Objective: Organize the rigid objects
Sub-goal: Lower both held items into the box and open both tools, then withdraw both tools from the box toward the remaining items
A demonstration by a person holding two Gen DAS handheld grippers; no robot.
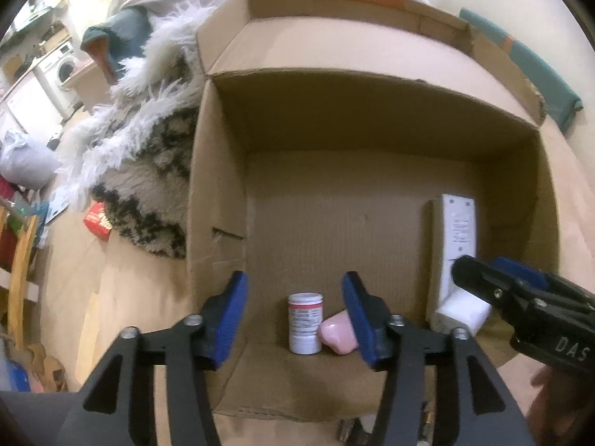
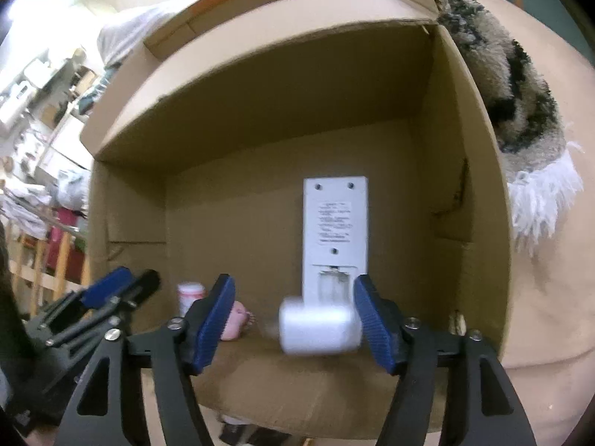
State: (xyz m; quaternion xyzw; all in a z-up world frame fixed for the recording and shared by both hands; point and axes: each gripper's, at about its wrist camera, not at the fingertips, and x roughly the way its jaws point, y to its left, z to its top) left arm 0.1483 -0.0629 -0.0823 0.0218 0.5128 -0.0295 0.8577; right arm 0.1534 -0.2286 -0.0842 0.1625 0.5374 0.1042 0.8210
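Down inside the open cardboard box point(image 1: 223, 171), both tools are hanging over its floor, pointing steeply downward. The left gripper point(image 1: 295, 316) is standing with its blue pads apart and nothing pressed between them; a small white pill bottle point(image 1: 305, 322) with a red-banded label is standing upright on the cardboard just beyond the gap, nearer the left pad, and a pink heart-shaped object point(image 1: 336, 332) is lying beside the bottle, touching or nearly touching it, partly hidden behind the right pad. The right gripper point(image 2: 293, 321) is also standing wide apart. A white rounded block point(image 2: 319, 330), blurred, is sitting between its pads, close to the right pad and well clear of the left one; whether it is touching the right pad cannot be told through the blur. Just ahead of that block a long white flat device point(image 2: 334, 223) is lying lengthwise on the box floor, its labelled back facing up and an open recess at its near end. To the left of the right gripper, the other tool is showing at the frame edge. Outside the box wall a shaggy black-and-white rug point(image 1: 148, 171) is lying on the floor.
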